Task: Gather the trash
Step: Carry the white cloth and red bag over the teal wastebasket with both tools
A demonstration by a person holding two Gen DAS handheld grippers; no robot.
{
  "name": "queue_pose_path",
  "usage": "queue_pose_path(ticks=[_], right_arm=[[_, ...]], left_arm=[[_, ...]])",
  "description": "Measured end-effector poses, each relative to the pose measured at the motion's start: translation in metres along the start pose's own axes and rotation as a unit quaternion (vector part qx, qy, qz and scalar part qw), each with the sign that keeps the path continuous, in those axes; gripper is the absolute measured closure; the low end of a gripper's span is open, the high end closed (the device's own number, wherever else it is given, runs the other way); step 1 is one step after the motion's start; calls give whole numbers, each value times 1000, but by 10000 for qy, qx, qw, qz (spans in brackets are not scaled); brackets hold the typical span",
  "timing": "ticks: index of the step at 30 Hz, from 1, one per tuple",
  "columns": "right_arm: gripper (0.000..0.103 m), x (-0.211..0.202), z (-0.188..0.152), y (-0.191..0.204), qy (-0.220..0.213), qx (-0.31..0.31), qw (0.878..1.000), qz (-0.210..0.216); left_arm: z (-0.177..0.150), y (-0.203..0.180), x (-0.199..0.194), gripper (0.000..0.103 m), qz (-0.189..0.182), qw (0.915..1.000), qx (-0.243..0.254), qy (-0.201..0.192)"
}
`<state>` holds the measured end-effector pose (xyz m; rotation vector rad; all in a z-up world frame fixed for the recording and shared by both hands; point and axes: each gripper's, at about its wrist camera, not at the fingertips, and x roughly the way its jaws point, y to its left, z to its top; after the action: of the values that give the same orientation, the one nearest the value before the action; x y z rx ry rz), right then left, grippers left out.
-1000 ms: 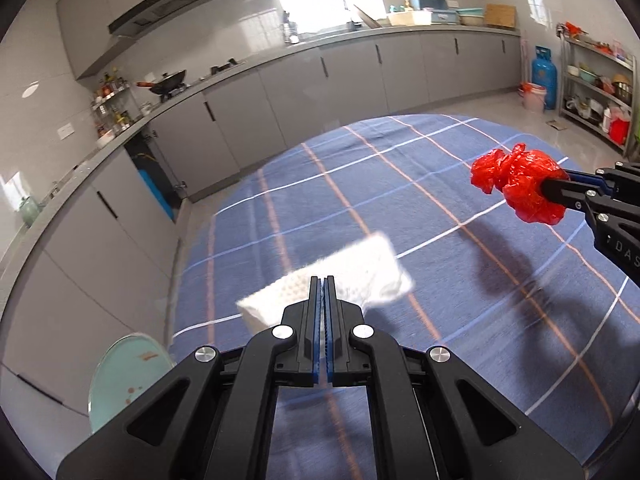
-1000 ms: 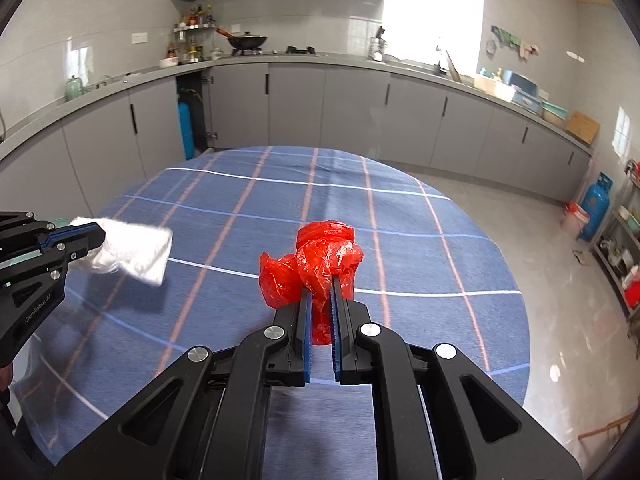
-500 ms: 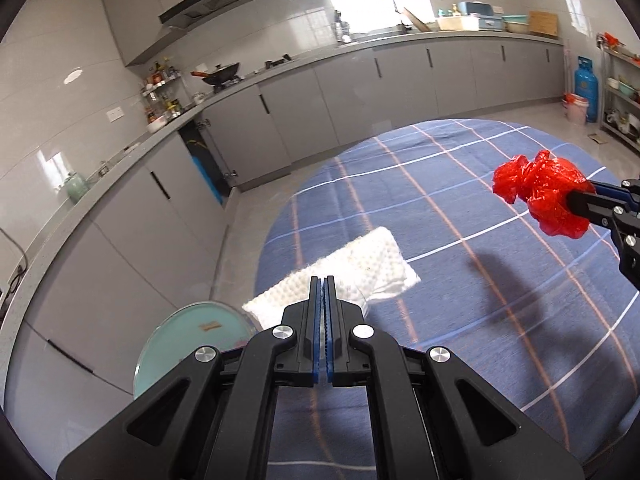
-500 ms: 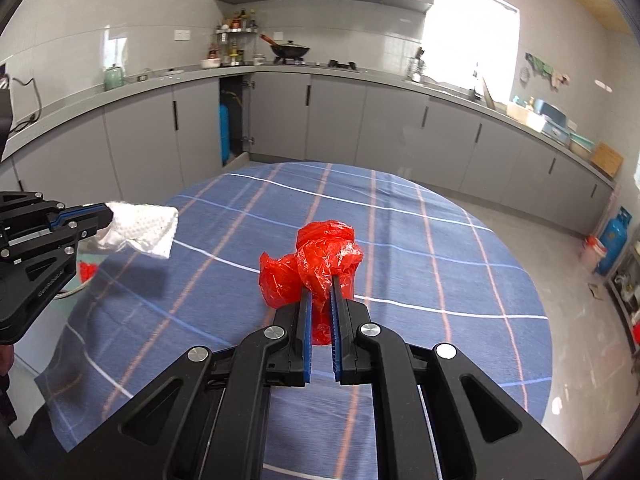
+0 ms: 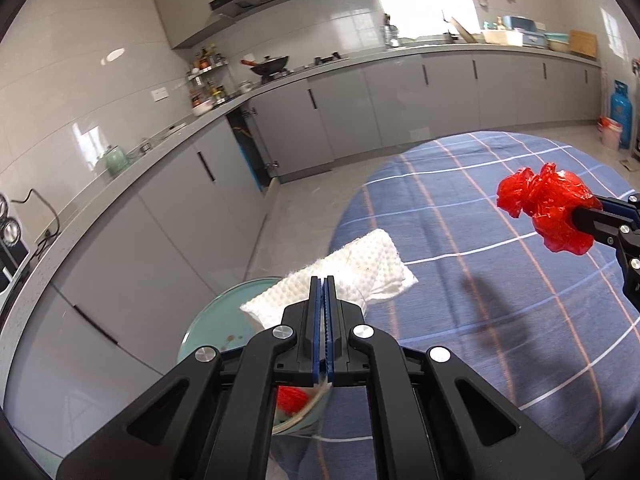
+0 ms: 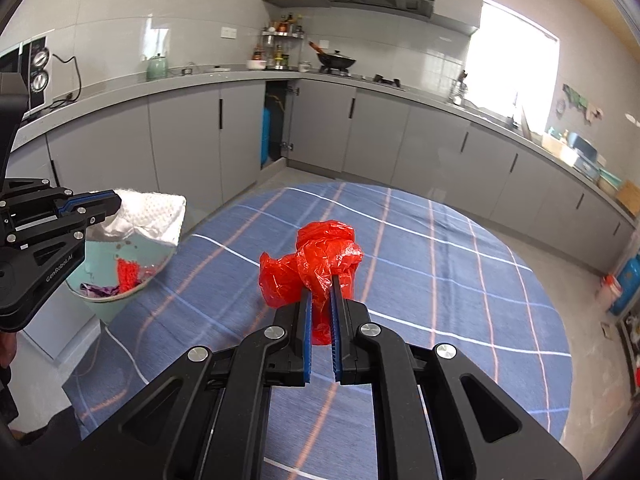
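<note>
Left claw nearest the trash bin, napkin over its rim.
Left claw point(image 5: 323, 280) clenched on the white paper napkin point(image 5: 360, 276) above the pale green bin point(image 6: 104, 304); right claw point(image 6: 320, 300), clenched on the crumpled red plastic bag point(image 6: 312, 268), hangs above the bench point(image 6: 440, 280), bin to its left.

The near end of the white paper towel point(image 5: 352, 272) is covered by the left gripper point(image 5: 324, 292). At 7 o'clock, the pale green bin point(image 6: 100, 304) is largely hidden; its contents cannot be identified. The right gripper point(image 5: 588, 220) is cut off at 3 o'clock.
</note>
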<state>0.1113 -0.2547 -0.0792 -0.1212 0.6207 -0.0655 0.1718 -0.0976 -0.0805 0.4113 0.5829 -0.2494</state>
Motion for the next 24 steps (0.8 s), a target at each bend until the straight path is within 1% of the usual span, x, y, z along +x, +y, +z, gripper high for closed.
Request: queue_pose_path(ticks=[2,8,16,21,24], right_arm=[[95,1,4,4,-24,-39,10000,28],[95,5,14,20,-95,-180,9997,116],[95,12,30,42,-160,-377,9988,251],[95,14,39,55,-208,-505,9980,324],[95,17,45,62,-212,-559,9975,383]], left_arm=[[-1,7,-1,101,62,10000,-46,-3],[-7,31,-3,101,416,9990,-177,-22],[-13,69,1,101,876,9954,-391,57],[-15,91,3,101,1097,9925,-528,78],[-17,101,5,101,1162,9913,-604,100]])
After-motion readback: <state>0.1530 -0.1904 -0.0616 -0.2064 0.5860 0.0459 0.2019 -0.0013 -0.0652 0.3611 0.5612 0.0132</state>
